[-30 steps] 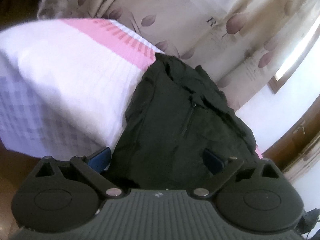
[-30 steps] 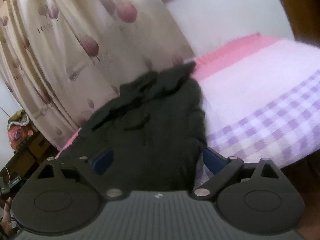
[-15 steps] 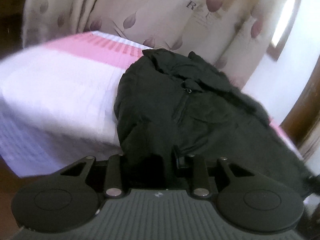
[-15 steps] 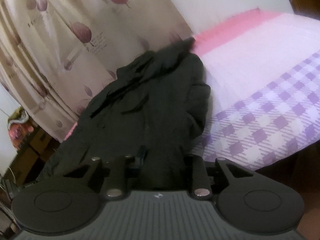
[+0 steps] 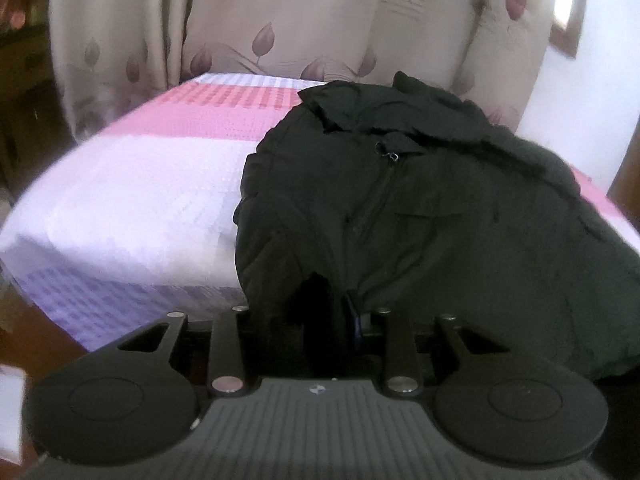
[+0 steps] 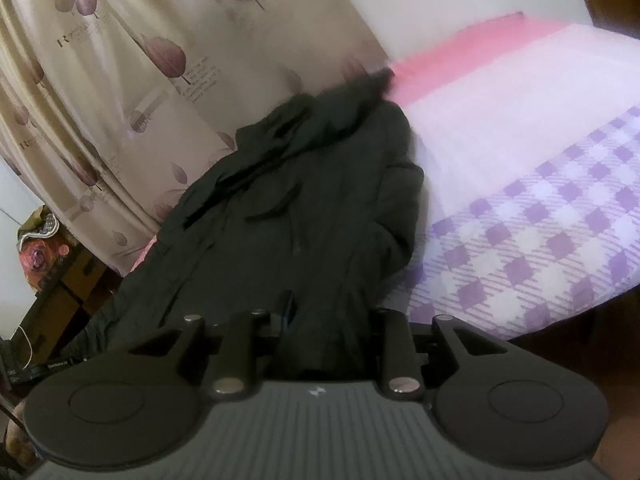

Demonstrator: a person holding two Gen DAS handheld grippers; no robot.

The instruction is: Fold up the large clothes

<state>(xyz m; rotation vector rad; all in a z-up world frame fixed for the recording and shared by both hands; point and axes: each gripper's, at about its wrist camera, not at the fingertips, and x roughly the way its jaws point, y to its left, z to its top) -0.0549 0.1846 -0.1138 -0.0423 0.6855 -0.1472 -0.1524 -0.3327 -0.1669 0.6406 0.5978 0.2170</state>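
Observation:
A large black jacket [image 5: 420, 208] lies on the bed, collar and zip toward the curtain, hem toward me. My left gripper [image 5: 316, 312] is shut on the jacket's near hem, and the cloth bunches up between its fingers. In the right wrist view the same jacket [image 6: 304, 216] runs from the curtain down to my right gripper [image 6: 320, 320], which is shut on another part of the near hem. The fingertips of both grippers are hidden in the dark cloth.
The bed [image 5: 132, 200] has a sheet in pink, white and purple check bands [image 6: 540, 220]. A beige curtain with leaf prints [image 5: 280, 20] hangs behind it. Wooden furniture with clutter [image 6: 48, 256] stands at the left of the right wrist view.
Both grippers were open over the hem one second ago and have shut on the jacket's hem. Both have pulled back and lifted a little, drawing the cloth with them.

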